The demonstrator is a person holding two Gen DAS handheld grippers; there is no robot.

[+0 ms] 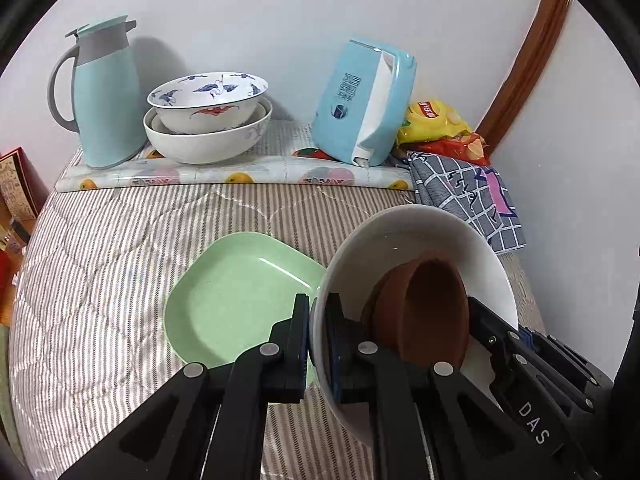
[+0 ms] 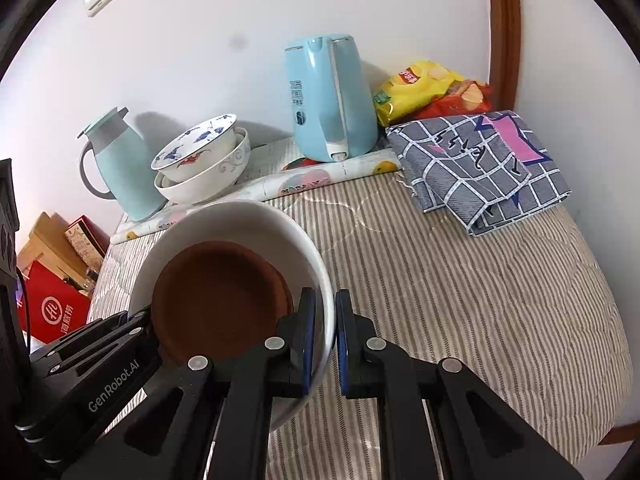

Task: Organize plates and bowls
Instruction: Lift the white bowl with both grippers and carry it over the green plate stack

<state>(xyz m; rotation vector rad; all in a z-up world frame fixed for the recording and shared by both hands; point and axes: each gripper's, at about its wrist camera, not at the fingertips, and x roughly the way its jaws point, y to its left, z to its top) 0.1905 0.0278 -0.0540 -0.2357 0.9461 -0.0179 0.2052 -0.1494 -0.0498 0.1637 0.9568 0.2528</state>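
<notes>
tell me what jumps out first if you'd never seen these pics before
The big white bowl up front, gripped on opposite rims by the left tongs and right tongs, with a brown bowl nested inside. Next to it on the striped quilt lies a pale green plate. At the back by the wall stand a stack of patterned bowls, a mint jug and a blue kettle.

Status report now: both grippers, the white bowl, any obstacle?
Left gripper, right gripper clamped on white bowl rim. Brown dish inside. Green plate beside.
</notes>
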